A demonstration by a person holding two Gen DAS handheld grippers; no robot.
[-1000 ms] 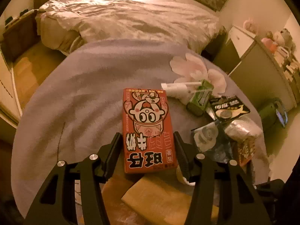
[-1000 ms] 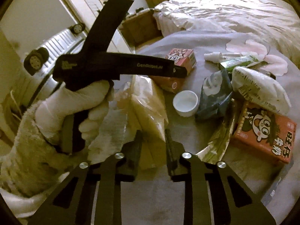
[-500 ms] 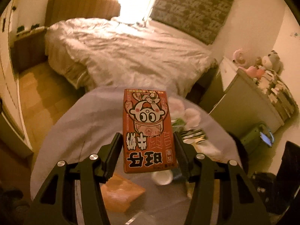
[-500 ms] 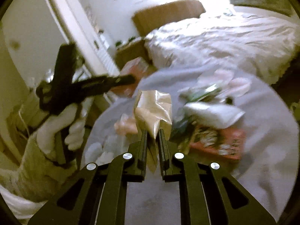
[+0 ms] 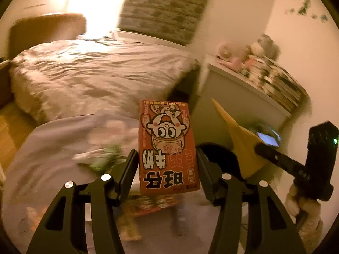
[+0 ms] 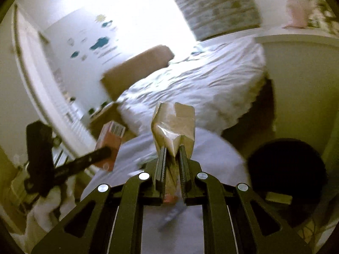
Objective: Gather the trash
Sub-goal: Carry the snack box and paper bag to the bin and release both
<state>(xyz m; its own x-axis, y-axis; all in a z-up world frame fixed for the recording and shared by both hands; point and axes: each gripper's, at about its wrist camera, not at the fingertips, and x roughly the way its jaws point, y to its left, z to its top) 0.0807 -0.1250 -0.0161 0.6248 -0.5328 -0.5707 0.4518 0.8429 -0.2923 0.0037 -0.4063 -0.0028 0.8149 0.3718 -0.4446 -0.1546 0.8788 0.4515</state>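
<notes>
My left gripper (image 5: 167, 165) is shut on a red milk carton (image 5: 167, 146) with a cartoon face and holds it up above the round grey-clothed table (image 5: 55, 139). The carton also shows in the right wrist view (image 6: 110, 146), at the left. My right gripper (image 6: 171, 158) is shut on a crumpled tan paper-and-plastic bag (image 6: 173, 127), lifted over the table (image 6: 211, 148). The bag shows in the left wrist view (image 5: 239, 141) at the right. A dark round bin opening (image 6: 286, 169) lies to the lower right of the right gripper.
Blurred trash (image 5: 101, 158) lies on the table under the left gripper. A bed (image 5: 95, 74) with a rumpled cover stands behind the table. A white dresser (image 5: 243, 91) with books and soft toys is at the right.
Both grippers have risen off the table with their loads and swung right. The carton and the bag are now high above the cloth, and the dark bin has come into the right wrist view.
</notes>
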